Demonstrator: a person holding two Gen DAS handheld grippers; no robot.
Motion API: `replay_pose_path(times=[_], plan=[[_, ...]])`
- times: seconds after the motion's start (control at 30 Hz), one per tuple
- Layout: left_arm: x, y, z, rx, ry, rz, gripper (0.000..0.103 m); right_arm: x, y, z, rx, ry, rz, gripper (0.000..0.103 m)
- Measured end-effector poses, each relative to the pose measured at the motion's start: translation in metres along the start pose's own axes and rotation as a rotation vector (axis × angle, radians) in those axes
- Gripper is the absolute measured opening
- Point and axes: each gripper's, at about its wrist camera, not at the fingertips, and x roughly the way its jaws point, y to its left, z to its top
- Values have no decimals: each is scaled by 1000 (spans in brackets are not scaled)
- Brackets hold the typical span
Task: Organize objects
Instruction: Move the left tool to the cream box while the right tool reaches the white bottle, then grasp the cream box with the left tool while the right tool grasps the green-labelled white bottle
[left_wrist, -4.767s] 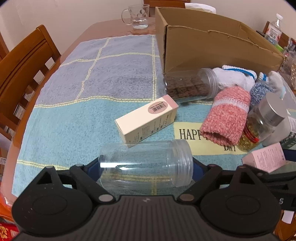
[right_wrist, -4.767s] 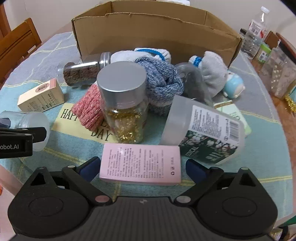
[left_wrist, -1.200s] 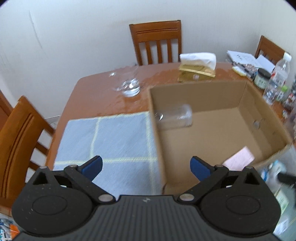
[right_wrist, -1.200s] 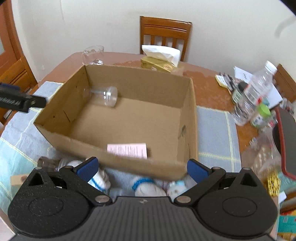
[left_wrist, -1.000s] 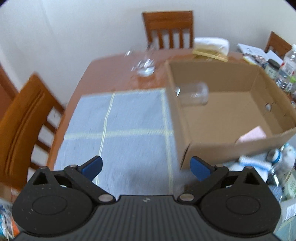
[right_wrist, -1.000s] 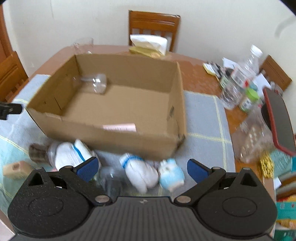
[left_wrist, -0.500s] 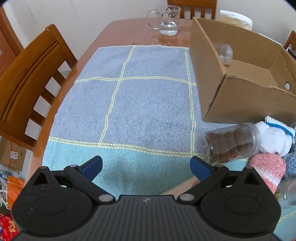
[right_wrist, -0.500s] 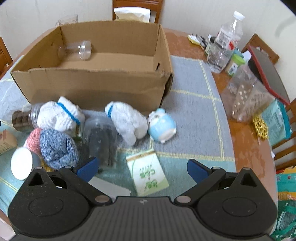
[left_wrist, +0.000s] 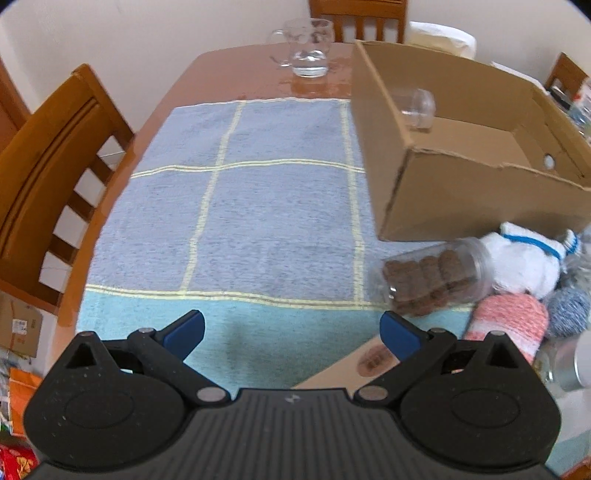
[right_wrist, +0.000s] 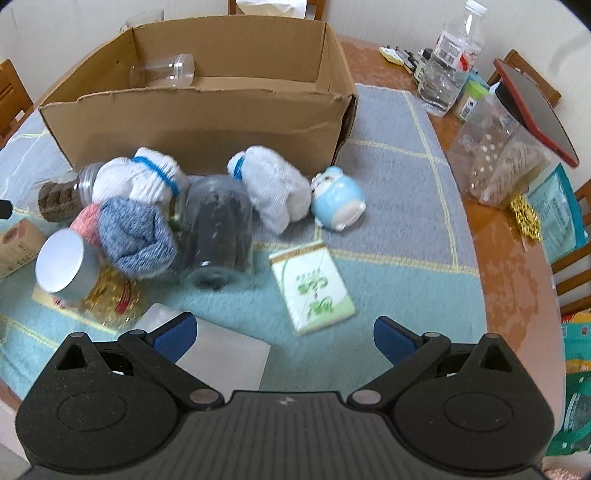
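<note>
The cardboard box (right_wrist: 207, 122) is holding one clear jar (right_wrist: 162, 72) in its far left corner, while jars, rolled socks (right_wrist: 144, 181) and a green packet (right_wrist: 312, 291) are lying on the mat in front of it. A fresh pick seems to be starting, calling for lowering onto one item and closing. The left gripper (left_wrist: 291, 330) and right gripper (right_wrist: 282, 332) are both hanging spread wide, empty, touching nothing.

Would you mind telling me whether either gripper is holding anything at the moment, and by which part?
Nothing is held. The left gripper and the right gripper both stand open, with only the blue checked cloth between their fingers.
</note>
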Motion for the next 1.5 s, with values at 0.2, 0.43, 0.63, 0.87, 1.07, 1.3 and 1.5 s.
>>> replay_pose_path(times=[0.2, 0.43, 0.63, 0.87, 1.07, 1.3, 1.5], plan=[[8, -12, -4, 47, -2, -27, 101, -10, 7, -9, 46, -21, 43, 103], [11, -18, -7, 50, -11, -94, 101, -18, 16, -17, 93, -44, 68, 103], [16, -26, -10, 76, -5, -56, 101, -19, 20, -21, 111, -54, 78, 103], [10, -7, -29, 73, 30, -37, 101, -16, 25, -25, 88, -52, 66, 103], [-2, 13, -49, 43, 36, -39, 101, -15, 22, -27, 70, -56, 72, 103], [-5, 19, -63, -10, 26, -33, 101, -13, 17, -35, 105, -47, 104, 103], [6, 17, -66, -43, 41, -53, 101, -8, 16, -41, 137, -27, 117, 103]])
